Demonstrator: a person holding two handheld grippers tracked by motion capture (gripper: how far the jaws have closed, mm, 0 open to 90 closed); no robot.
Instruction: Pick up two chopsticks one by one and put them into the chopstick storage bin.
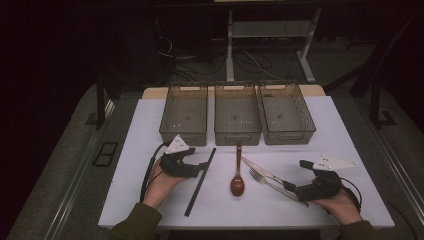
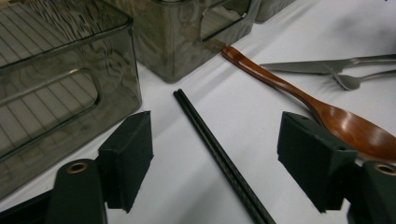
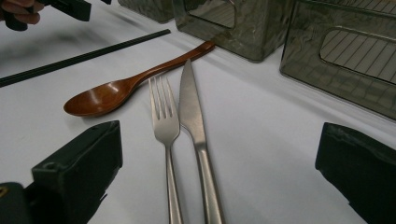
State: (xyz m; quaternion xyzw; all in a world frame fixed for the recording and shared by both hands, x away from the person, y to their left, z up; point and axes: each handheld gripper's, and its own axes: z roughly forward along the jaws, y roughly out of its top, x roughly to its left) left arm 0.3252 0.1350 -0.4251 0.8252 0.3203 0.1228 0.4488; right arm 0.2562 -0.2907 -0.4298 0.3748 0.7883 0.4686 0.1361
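Observation:
A pair of black chopsticks [image 1: 200,182] lies on the white table mat [image 1: 350,145], left of centre. My left gripper [image 1: 204,166] is low over them, open, and the chopsticks [image 2: 210,140] run between its jaws without touching the pads. A brown wooden spoon [image 1: 238,175] lies at the centre. To its right a steel fork [image 1: 265,181] and knife [image 1: 260,170] lie side by side. My right gripper [image 1: 295,189] is open at their handles. The fork [image 3: 164,121] and knife [image 3: 191,107] run untouched between its jaws.
Three smoky see-through bins, left [image 1: 184,114], middle [image 1: 237,114] and right [image 1: 286,112], stand in a row along the far side of the mat, with nothing in them. The spoon's handle tip reaches close to the middle bin. Dark floor and desk legs lie beyond the table.

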